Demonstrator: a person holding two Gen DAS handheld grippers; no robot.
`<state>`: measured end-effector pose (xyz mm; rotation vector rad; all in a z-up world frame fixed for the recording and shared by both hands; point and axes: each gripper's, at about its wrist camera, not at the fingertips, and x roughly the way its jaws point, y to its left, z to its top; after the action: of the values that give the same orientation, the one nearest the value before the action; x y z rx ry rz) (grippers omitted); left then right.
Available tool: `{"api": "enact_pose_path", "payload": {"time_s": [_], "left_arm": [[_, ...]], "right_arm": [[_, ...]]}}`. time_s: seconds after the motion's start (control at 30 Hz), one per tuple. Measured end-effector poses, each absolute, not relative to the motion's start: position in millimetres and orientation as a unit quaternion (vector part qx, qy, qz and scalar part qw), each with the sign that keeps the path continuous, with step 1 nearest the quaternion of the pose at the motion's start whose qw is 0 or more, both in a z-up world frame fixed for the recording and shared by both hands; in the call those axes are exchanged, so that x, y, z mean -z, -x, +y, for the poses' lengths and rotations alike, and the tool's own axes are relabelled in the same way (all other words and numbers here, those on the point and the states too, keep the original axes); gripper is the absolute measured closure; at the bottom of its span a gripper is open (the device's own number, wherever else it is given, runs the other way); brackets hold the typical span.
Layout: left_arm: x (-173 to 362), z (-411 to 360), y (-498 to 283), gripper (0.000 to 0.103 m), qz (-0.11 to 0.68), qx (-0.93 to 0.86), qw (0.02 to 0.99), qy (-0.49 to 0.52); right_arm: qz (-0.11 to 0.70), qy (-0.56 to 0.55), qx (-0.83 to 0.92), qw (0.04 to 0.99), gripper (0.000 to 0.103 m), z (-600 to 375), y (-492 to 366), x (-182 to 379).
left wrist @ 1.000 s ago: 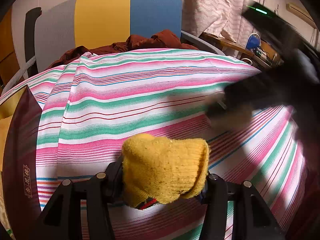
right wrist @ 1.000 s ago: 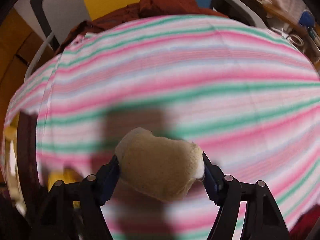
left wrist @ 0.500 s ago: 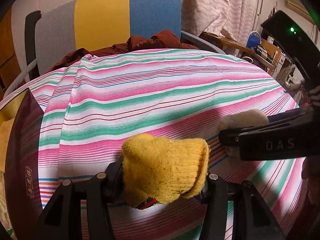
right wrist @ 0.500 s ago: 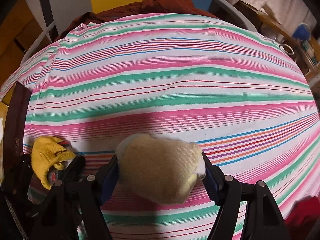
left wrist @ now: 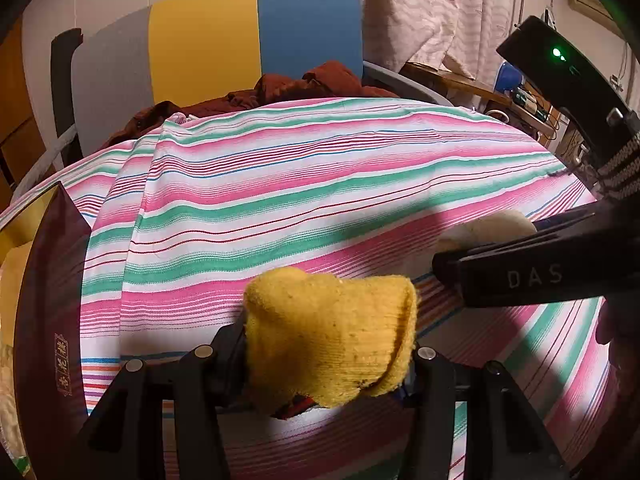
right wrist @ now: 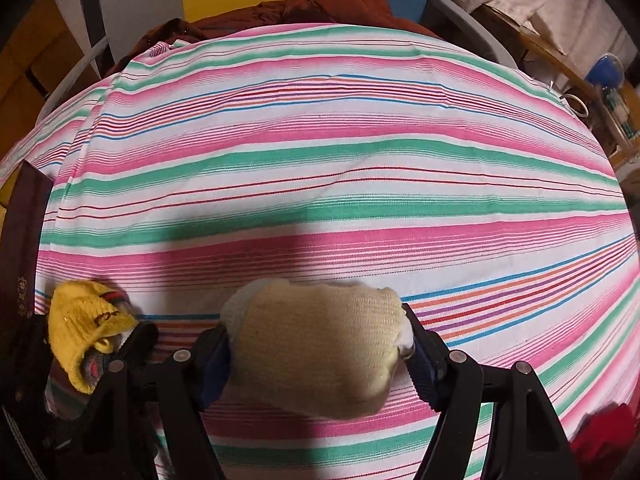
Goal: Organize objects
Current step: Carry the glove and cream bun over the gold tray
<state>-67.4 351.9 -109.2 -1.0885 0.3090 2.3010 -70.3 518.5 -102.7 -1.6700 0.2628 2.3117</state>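
My left gripper (left wrist: 328,350) is shut on a yellow knitted sock (left wrist: 332,332), held just above the striped cloth (left wrist: 280,200). My right gripper (right wrist: 316,344) is shut on a cream knitted sock (right wrist: 320,344) over the same striped cloth (right wrist: 320,140). In the left wrist view the right gripper (left wrist: 480,248) comes in from the right edge with the cream sock (left wrist: 492,226) bulging between its fingers. In the right wrist view the yellow sock (right wrist: 80,328) and the left gripper (right wrist: 116,344) sit at the lower left.
A dark maroon box (left wrist: 48,300) lies along the left edge of the cloth. A chair back (left wrist: 224,44) with grey, yellow and blue panels stands behind, with a rust-brown garment (left wrist: 304,84) on it. A cluttered wooden shelf (left wrist: 516,100) is at the back right. Something red (right wrist: 604,436) lies at the lower right.
My right gripper has swung with the cream sock from mid-cloth toward the near right, settling beside the left gripper. The left gripper has barely moved.
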Motion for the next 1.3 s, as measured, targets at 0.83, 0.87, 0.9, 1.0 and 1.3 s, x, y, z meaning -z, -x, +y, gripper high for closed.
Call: {"api": "enact_pose_path", "payload": {"time_s": [0.83,0.87,0.9,1.0,1.3], "left_arm": [[70.0,336.5,48.9,0.053,0.123,-0.872,0.290,0.374],[63.5,333.5,47.0,0.053,0.121,-0.874,0.290,0.371],[54.6,328.7,44.4,0.053,0.117,-0.876,0.292,0.367],[33.2,318.0,36.5,0.053,0.114,-0.882,0.294,0.351],[-6.5,278.0,14.1,0.053,0.106,-0.896,0.282,0.326]], "right_arm": [[0.096,0.524,-0.835,0.138,0.030,519.8,80.8,76.6],[0.095,0.521,-0.837,0.136,0.030,518.5,74.7,75.0],[0.094,0.517,-0.840,0.134,0.030,518.1,70.6,73.5],[0.093,0.509,-0.846,0.131,0.030,515.2,64.7,71.9],[0.085,0.488,-0.859,0.128,0.030,508.7,64.9,66.1]]}}
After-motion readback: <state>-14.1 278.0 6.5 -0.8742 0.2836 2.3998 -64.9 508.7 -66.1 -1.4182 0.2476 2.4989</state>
